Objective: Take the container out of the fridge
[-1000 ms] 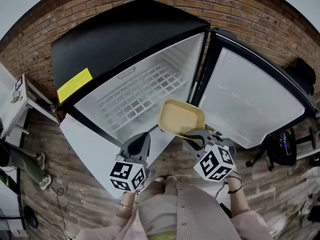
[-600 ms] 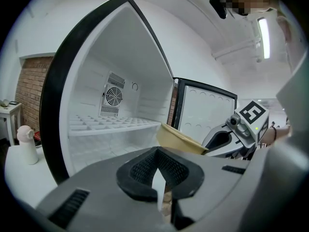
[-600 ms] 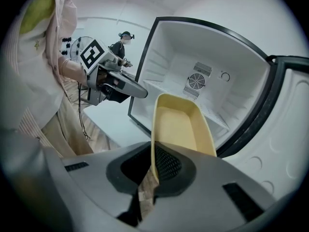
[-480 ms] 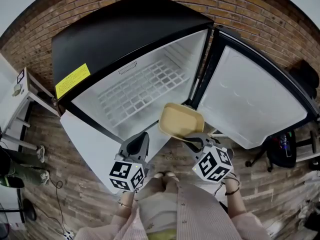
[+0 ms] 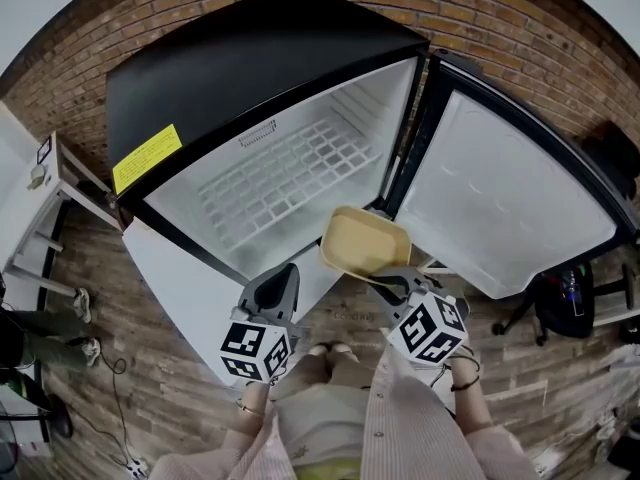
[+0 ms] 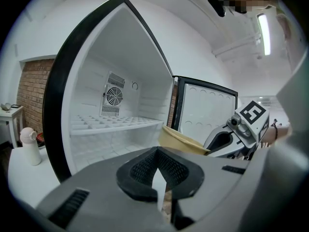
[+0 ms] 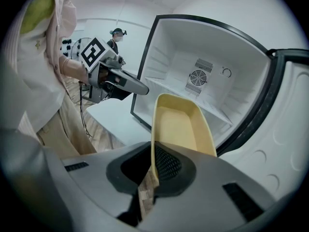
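The right gripper [image 7: 153,170] pinches the rim of a beige container [image 5: 364,240], just outside the open fridge [image 5: 250,58]. The left gripper [image 6: 159,167] is closed and empty. Held by one edge, the container could slip.

Left gripper [image 5: 290,270] jaws together; right gripper [image 5: 382,277] clamped, angled downward.

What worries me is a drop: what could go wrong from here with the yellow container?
The right gripper pinches only one edge of the container, so it may slip or twist loose. The open fridge door stands close beside it; a swing that way could knock it. The left gripper is shut and empty, giving no support.
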A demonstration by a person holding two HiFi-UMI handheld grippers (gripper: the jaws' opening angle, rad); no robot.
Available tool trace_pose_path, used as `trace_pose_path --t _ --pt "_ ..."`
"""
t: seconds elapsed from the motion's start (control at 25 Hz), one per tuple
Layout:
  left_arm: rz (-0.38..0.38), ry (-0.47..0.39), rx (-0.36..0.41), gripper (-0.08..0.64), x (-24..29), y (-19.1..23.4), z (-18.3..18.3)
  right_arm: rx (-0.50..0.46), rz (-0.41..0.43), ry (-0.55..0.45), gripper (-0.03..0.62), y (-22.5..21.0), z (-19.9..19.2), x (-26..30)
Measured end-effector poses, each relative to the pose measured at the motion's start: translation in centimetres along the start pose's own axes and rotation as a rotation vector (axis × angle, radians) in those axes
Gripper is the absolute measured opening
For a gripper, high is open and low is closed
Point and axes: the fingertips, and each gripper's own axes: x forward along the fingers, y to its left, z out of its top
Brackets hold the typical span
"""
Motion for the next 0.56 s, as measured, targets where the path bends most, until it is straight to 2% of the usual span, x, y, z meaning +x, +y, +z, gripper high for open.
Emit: trace_pose_path --t 0.56 --pt "0.004 -0.005 0.004 -0.006 0.02 0.07 0.31 0.005 -0.001 0.004 0.015 -0.11 -0.24 -0.11"
